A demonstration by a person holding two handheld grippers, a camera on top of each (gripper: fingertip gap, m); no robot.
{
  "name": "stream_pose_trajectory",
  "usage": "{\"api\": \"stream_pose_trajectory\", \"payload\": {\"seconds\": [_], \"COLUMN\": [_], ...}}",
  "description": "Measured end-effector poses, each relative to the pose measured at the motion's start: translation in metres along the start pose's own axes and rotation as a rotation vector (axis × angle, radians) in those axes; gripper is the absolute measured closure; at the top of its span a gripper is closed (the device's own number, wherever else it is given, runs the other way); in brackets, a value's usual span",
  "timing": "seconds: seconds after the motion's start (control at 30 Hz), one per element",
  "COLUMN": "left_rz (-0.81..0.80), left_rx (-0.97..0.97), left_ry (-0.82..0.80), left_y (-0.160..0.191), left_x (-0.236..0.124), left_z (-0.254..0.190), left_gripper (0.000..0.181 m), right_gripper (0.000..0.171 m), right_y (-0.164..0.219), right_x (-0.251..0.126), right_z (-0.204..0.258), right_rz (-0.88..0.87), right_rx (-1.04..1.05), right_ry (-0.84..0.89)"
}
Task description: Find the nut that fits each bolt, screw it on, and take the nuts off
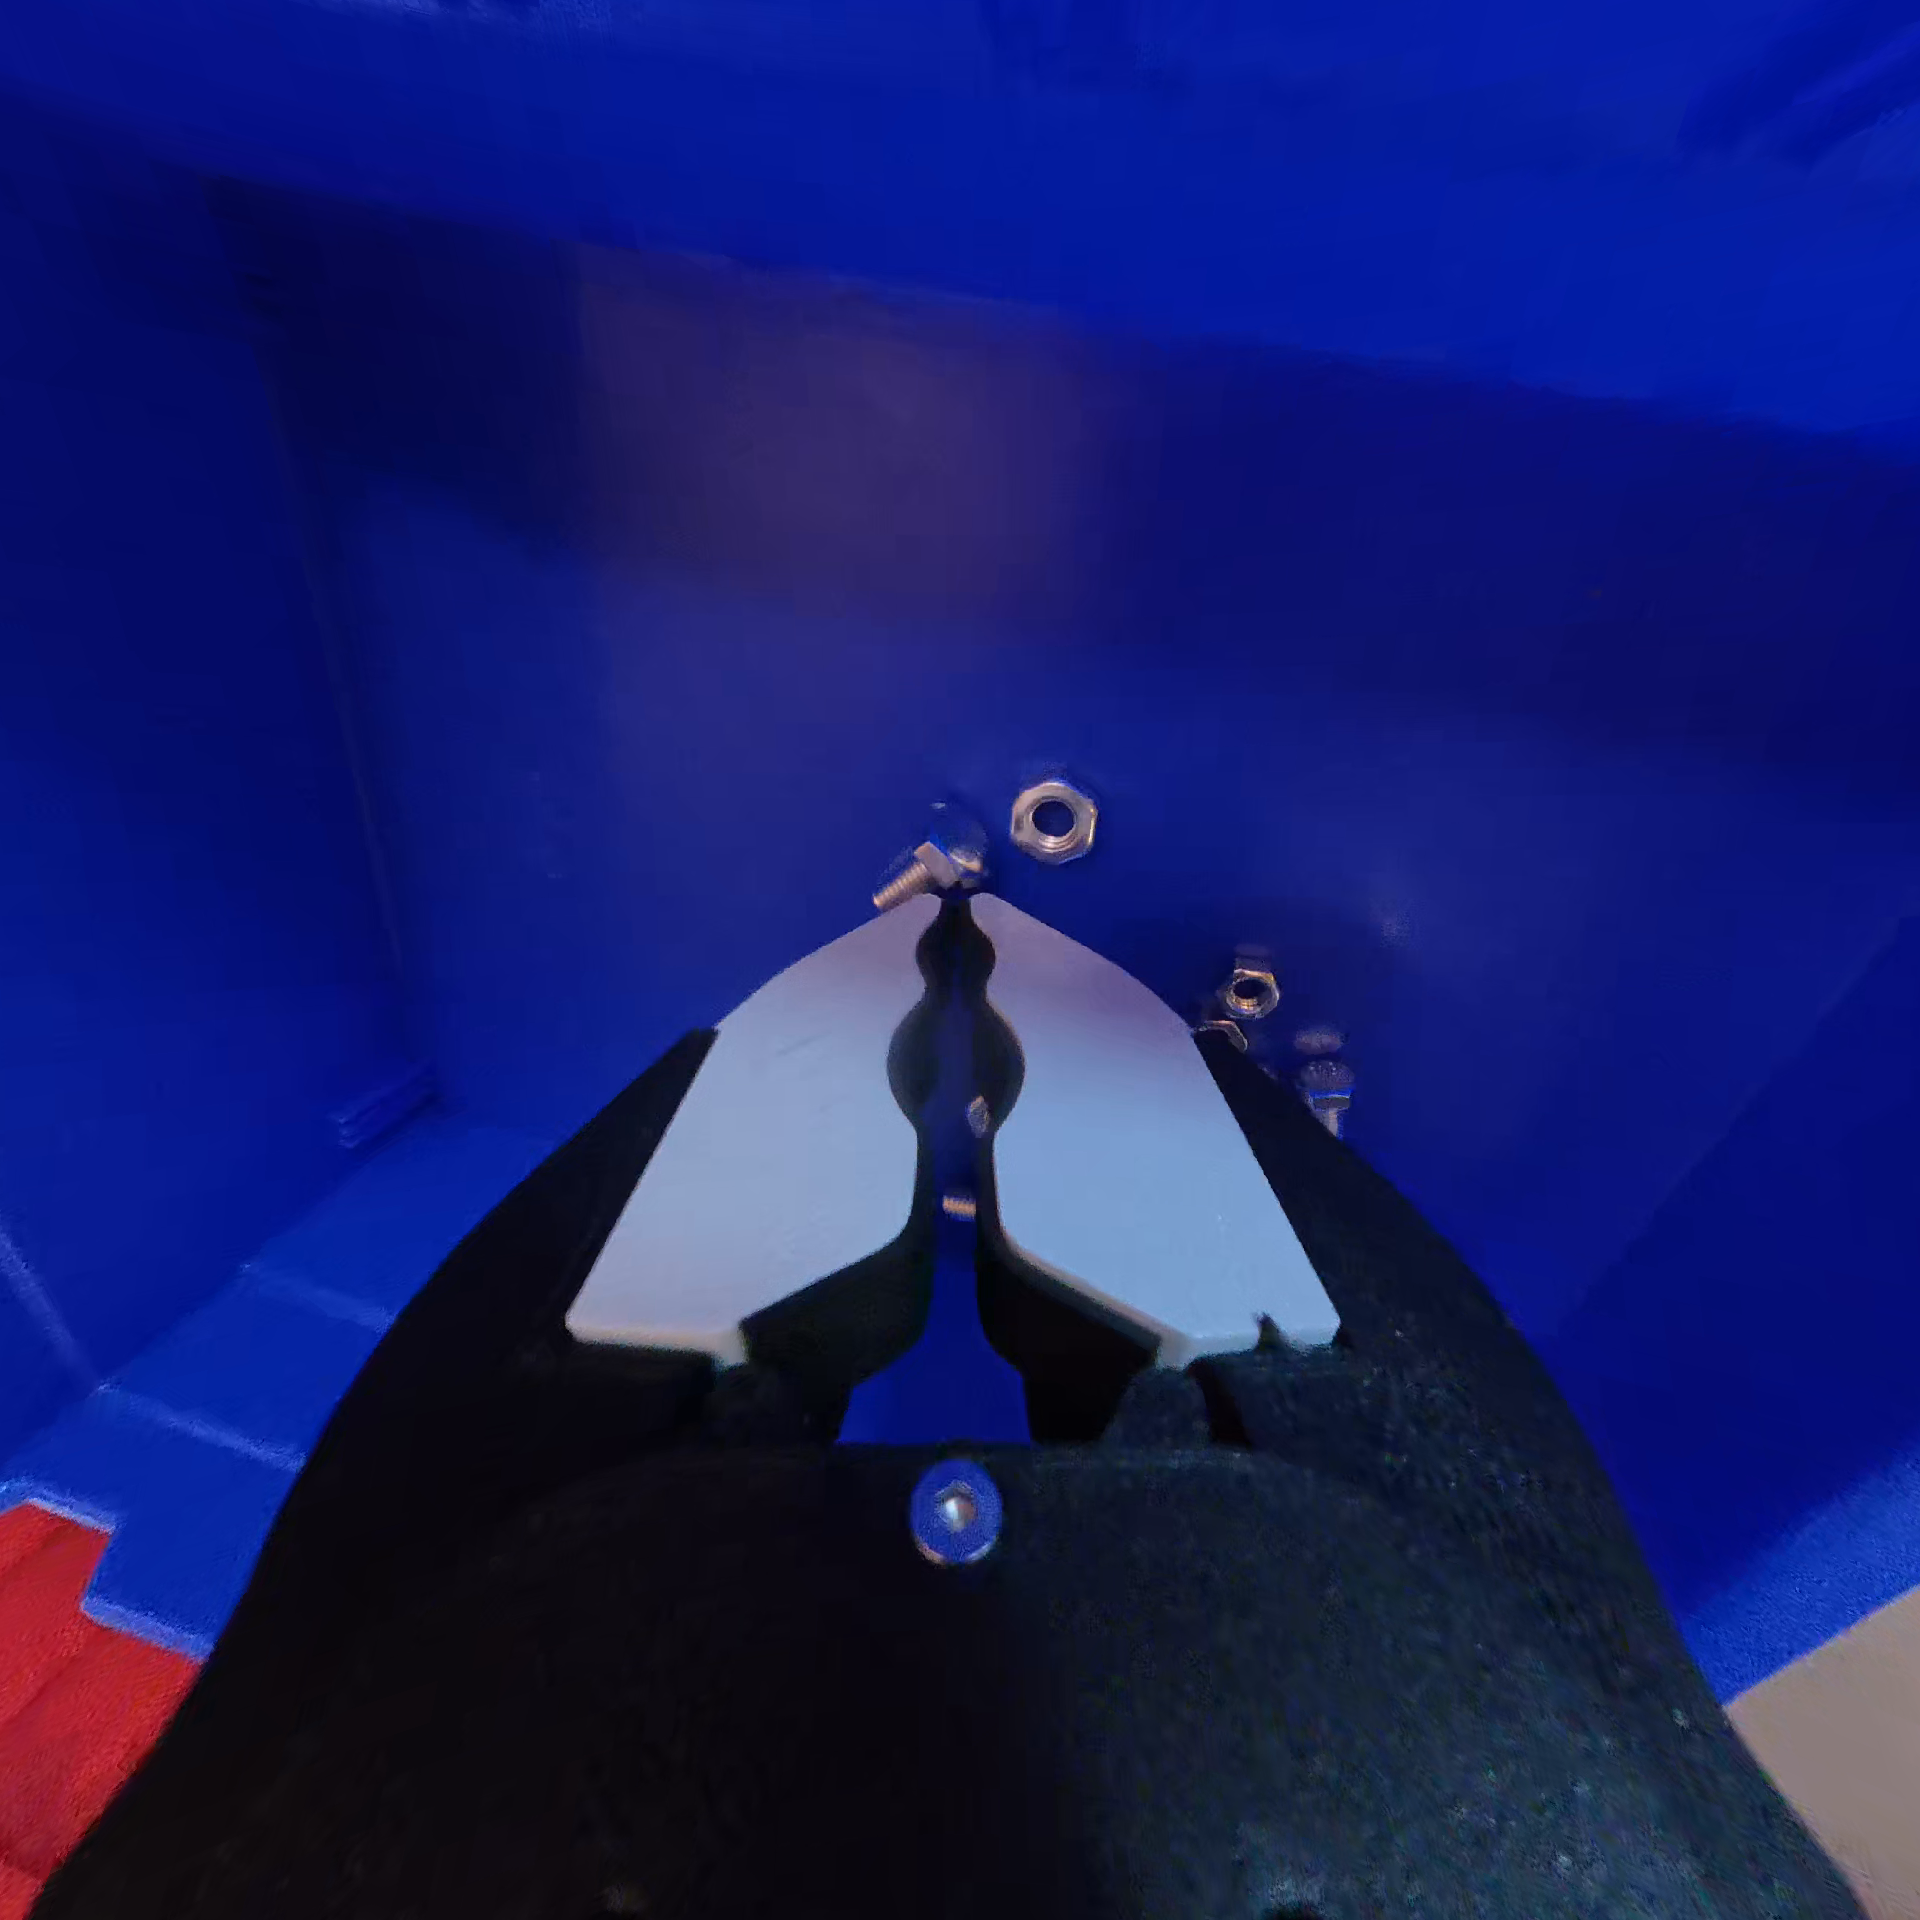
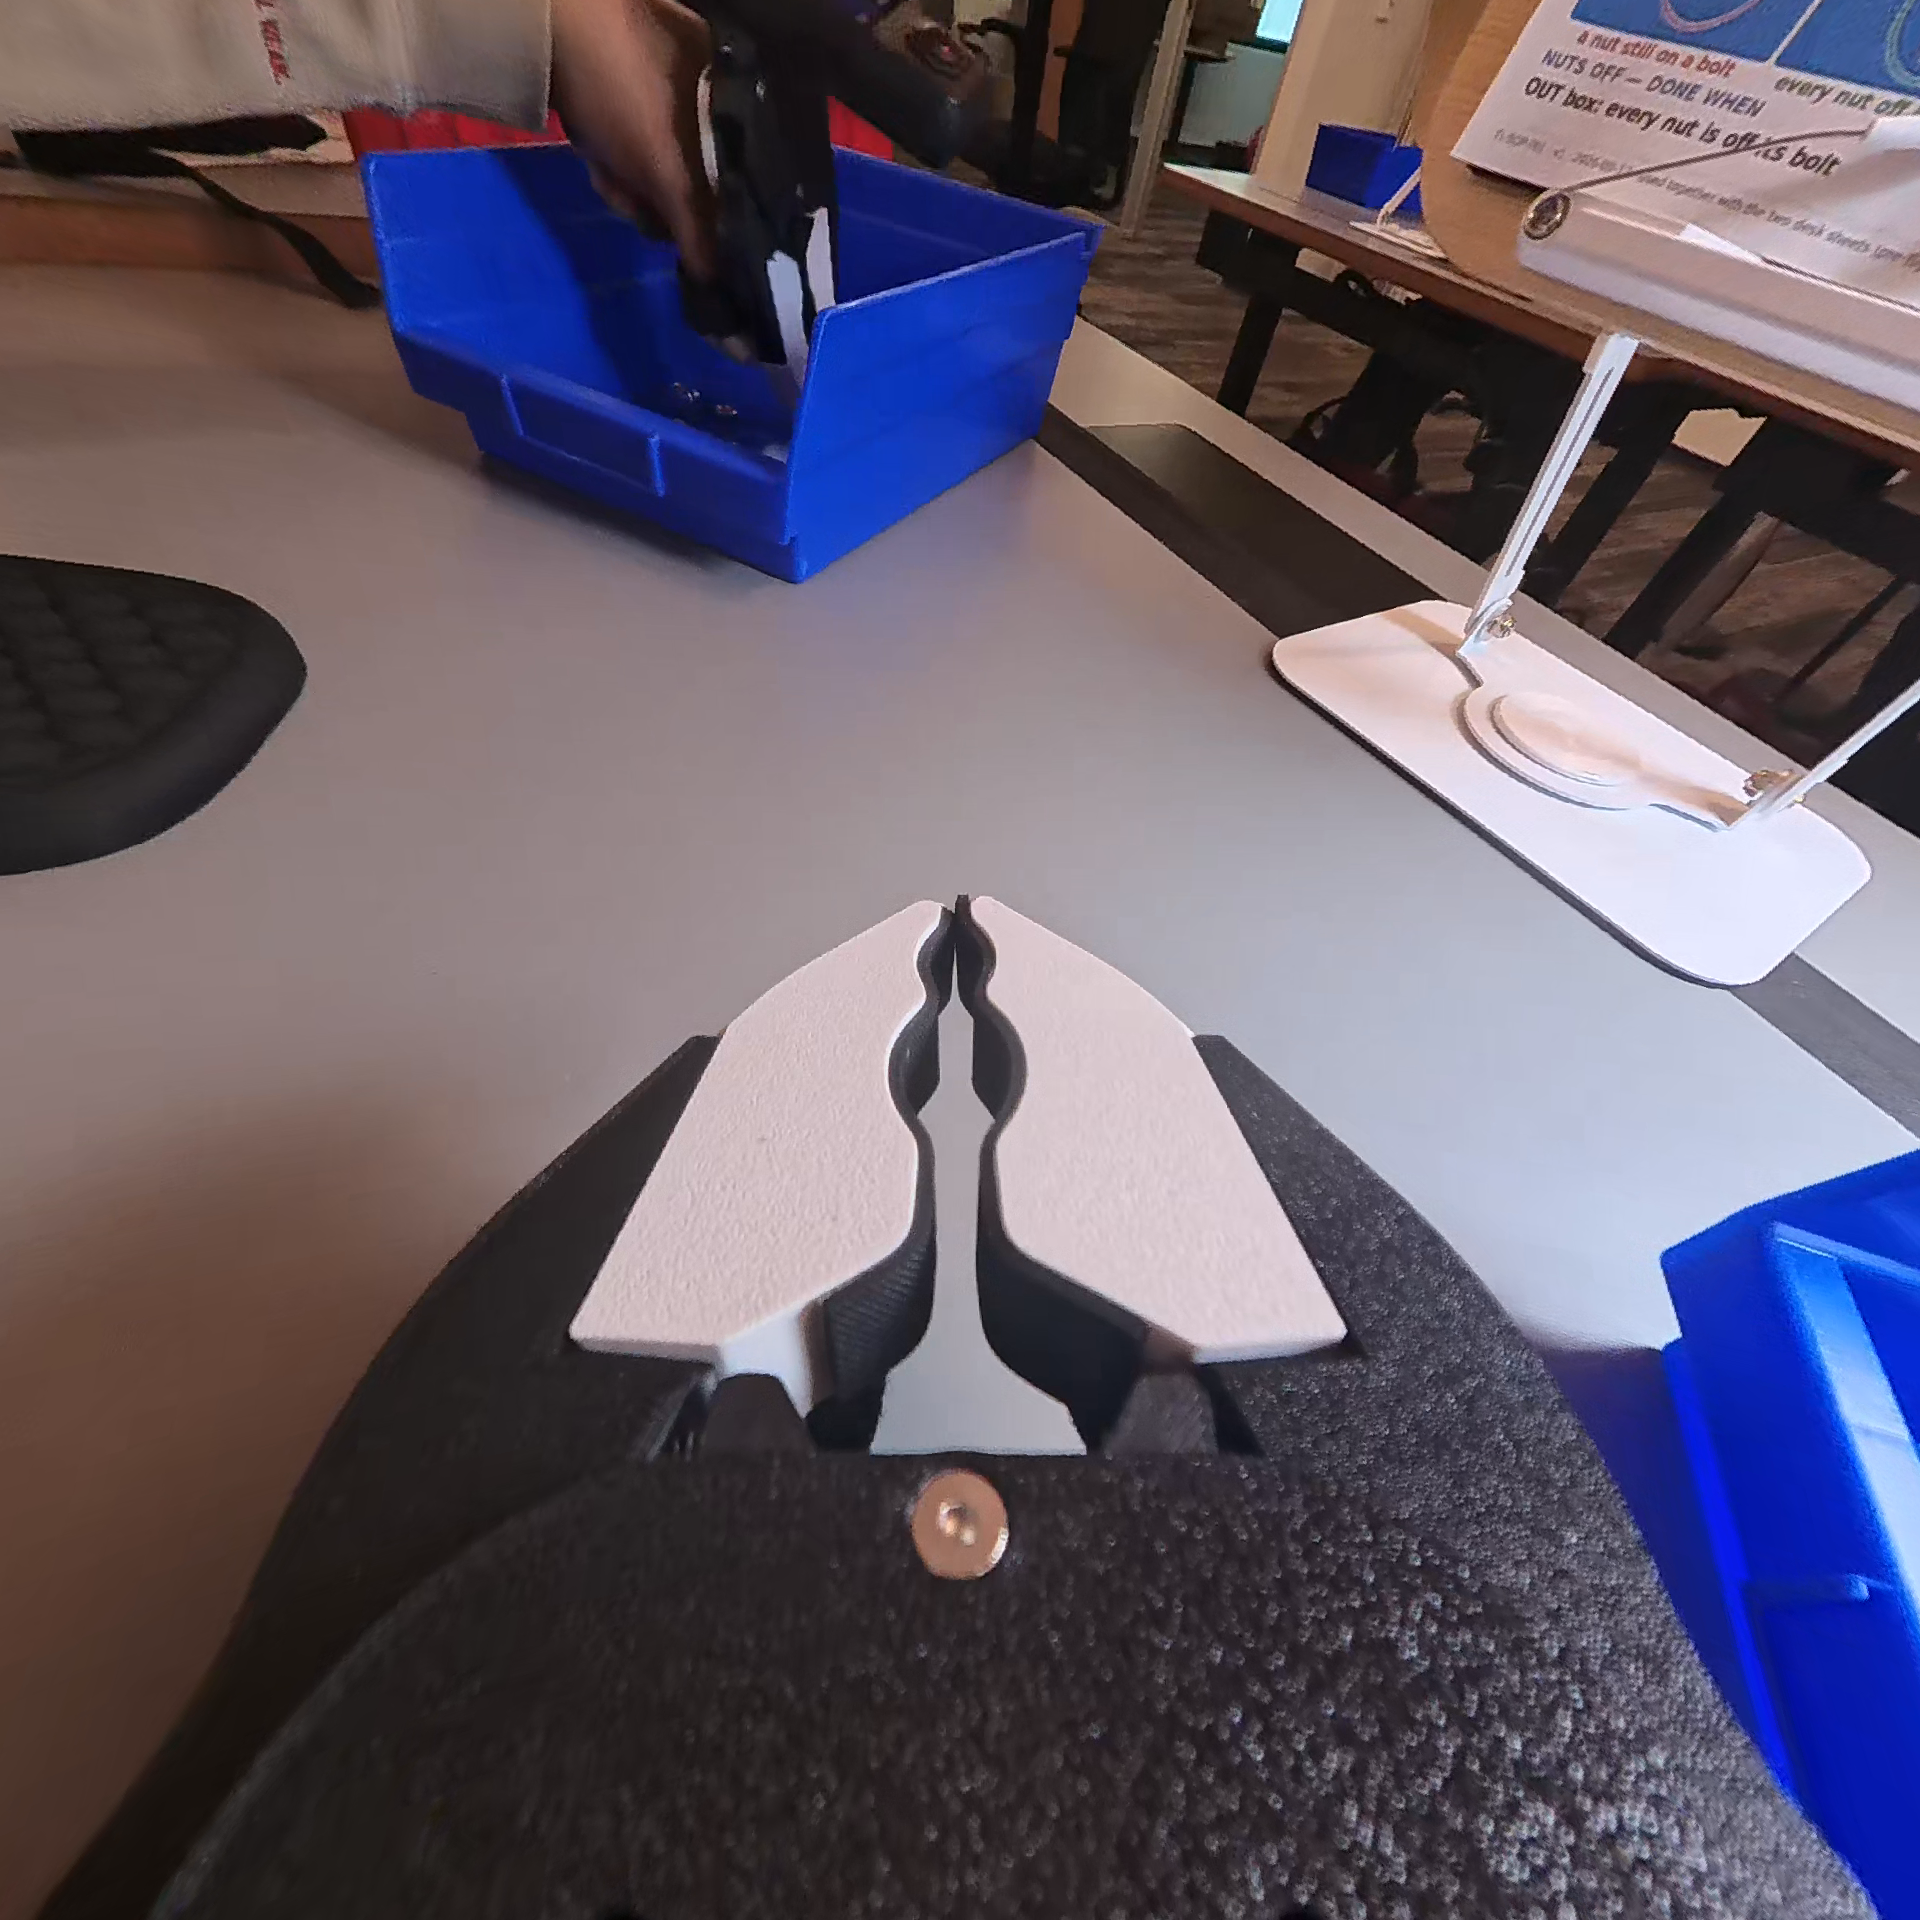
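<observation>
A grey table is seen in the right wrist view, and on it, at the far side, a blue plastic bin with an open front is set. A second blue bin is cut off at the lower right edge of that view, and a white stand carrying a printed sheet is placed on the table to the right. A black mat is laid at the left edge. The left gripper is lowered into the far bin by a person's hand, and in its own view the bin's blue walls fill the frame. Its white fingers are drawn together at the tips, and whether anything is pinched there cannot be told; a short hex bolt is lying just beyond the tips, touching or nearly touching them. A loose hex nut is lying flat just to the right of that bolt. Farther right, near the gripper's edge, a smaller nut and another bolt are seen close together on the bin floor. The right gripper is held low over the bare table, well apart from the far bin, with its white fingers brought together at the tips and nothing held between them.
</observation>
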State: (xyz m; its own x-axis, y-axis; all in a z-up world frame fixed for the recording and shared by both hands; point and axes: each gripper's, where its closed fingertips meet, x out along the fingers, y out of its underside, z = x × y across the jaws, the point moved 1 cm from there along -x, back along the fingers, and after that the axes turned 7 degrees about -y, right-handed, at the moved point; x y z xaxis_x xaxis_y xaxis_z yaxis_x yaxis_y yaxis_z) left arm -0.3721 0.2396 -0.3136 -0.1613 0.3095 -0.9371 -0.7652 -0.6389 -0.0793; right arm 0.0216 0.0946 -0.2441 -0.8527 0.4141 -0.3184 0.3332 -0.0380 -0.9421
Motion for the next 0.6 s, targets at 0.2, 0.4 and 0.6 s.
{"api": "stream_pose_trajectory", "payload": {"seconds": [0.2, 0.4, 0.6], "left_rz": [-0.083, -0.083, -0.109], "left_rx": [0.013, 0.142, 0.087], "left_ry": [-0.063, -0.126, 0.036], "left_y": [-0.002, 0.001, -0.004], "left_x": [-0.009, -0.002, 0.001], "left_z": [0.002, 0.011, 0.006], "left_gripper": [0.175, 0.15, 0.163], "right_gripper": [0.171, 0.171, 0.171], "right_y": [0.0, 0.003, 0.007], "right_x": [0.001, 0.003, 0.004], "right_z": [0.002, 0.003, 0.004], "right_rz": [-0.001, 0.015, 0.035], "right_rx": [0.003, -0.005, -0.002], "right_ry": [-0.007, -0.008, -0.017]}}
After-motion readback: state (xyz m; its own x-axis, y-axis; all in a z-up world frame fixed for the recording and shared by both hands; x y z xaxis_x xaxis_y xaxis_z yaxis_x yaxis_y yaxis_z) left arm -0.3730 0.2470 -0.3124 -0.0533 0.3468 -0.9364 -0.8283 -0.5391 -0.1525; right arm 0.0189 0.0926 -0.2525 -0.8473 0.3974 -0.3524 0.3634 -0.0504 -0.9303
